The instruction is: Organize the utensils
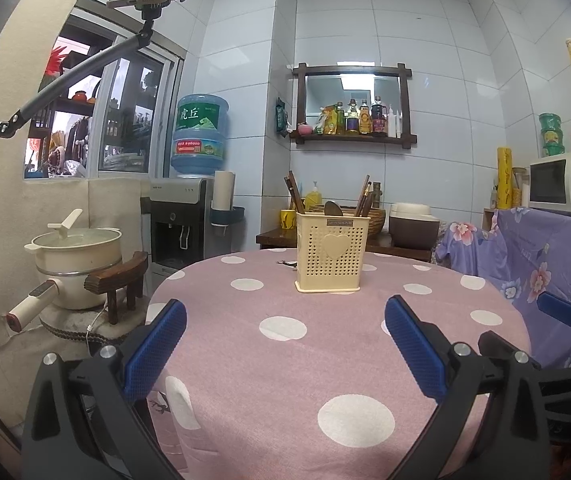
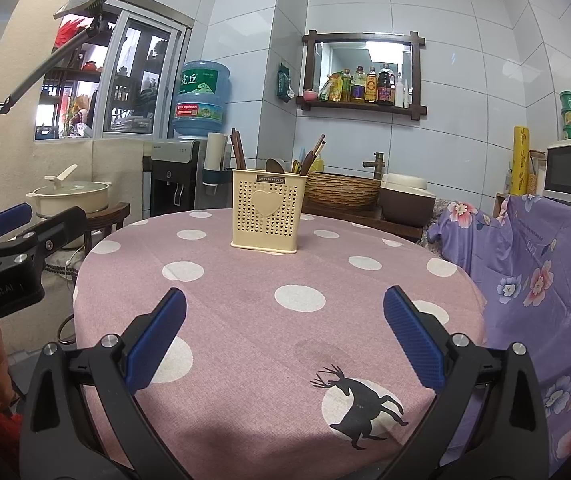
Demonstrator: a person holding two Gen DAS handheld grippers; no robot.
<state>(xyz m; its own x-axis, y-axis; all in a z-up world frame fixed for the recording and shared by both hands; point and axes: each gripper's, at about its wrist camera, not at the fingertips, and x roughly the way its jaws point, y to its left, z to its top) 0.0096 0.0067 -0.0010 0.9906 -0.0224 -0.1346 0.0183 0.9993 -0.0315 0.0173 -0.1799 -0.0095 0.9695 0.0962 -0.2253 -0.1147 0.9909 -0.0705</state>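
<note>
Nearest you, the left gripper (image 1: 285,344) and right gripper (image 2: 285,336) hover low over the near rim of the round bench (image 2: 245,320), both with jaws spread wide and nothing between them. Under them lies only pink polka-dot cloth, a deer print close to the right gripper, so you have free room to swing in from either side.

Mid-bench stands the cream utensil holder (image 1: 331,254), upright, perforated, a heart moulded on its front. It looks like thin plastic: light, a little slick, and liable to slide or tip on the loose cloth if you push a utensil against its wall. Wooden chopsticks (image 2: 238,150) lean in its left compartment, more sticks (image 2: 312,156) at the right, a spoon bowl (image 1: 333,209) showing between them. Judge these stiff, thin and light; pinch each high on the bare shaft, clear of its neighbours. Just behind the holder, on the left, a small dark item (image 1: 287,264) lies on the cloth, too small to identify.

Beyond, the bench edge curves away to a dark wooden sideboard with a woven basin (image 2: 341,190) and a brown-and-cream cooker (image 2: 405,200); a floral-draped unit crowds the right, a pot on a stool (image 1: 77,264) the left.
</note>
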